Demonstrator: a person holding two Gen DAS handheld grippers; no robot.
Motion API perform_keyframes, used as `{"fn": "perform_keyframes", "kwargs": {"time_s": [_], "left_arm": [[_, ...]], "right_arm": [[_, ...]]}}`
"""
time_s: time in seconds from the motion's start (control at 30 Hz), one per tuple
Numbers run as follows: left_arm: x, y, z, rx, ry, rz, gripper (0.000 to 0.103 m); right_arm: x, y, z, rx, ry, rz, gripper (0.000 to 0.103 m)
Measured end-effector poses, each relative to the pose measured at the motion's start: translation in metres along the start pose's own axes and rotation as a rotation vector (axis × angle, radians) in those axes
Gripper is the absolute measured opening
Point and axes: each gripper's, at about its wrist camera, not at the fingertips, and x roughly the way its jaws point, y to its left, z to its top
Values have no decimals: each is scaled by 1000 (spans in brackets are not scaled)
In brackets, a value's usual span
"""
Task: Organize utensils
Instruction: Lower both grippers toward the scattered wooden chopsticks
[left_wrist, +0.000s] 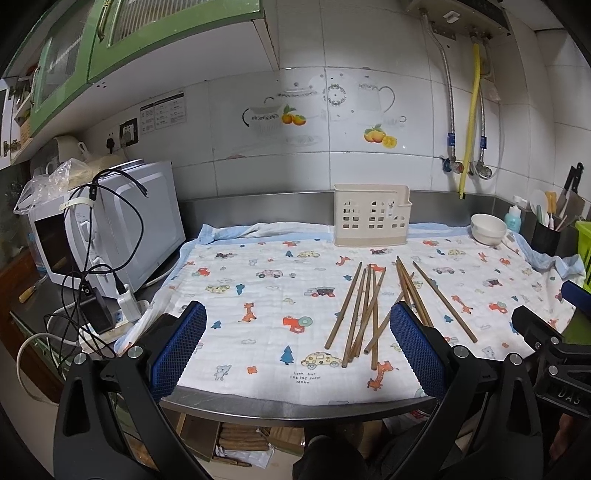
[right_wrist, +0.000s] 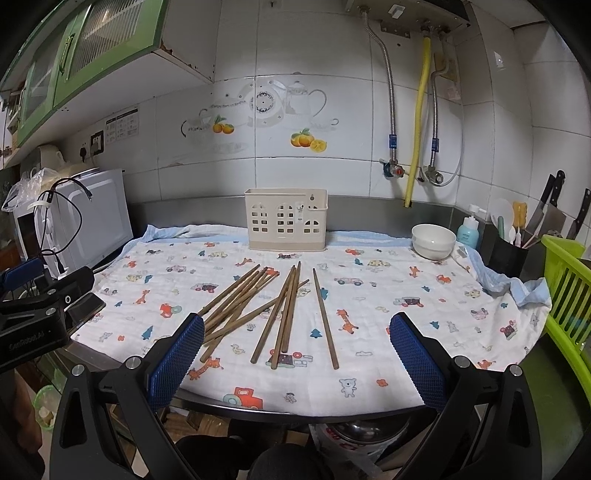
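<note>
While a microwave (left_wrist: 122, 221) stands at nine o'clock on the desk (left_wrist: 295, 404), the left hand-held gripper (left_wrist: 295, 350) hangs at six o'clock with fingers spread wide, empty. Chopsticks (left_wrist: 373, 310) lie scattered on the cloth (left_wrist: 266, 295) at centre, the caddy (left_wrist: 371, 216) at twelve o'clock, a bowl (left_wrist: 487, 229) at two. The right hand-held gripper (right_wrist: 295, 354) is likewise spread, empty.

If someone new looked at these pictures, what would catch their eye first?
Probably the loose heap of wooden chopsticks lying mid-counter on the cartoon-print cloth. Behind them, a cream utensil holder stands against the wall, with a white bowl off to its right.
</note>
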Motion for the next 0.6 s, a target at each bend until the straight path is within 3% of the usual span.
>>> {"fn": "perform_keyframes", "kwargs": {"time_s": [0.2,0.6], "left_arm": [[12,0,2,-4,19,6,98],[55,-7,4,23,76,-55,98]], "right_arm": [[11,-2,-1,-1,19,-6,97],[55,-20,-9,9,104,-35,97]]}}
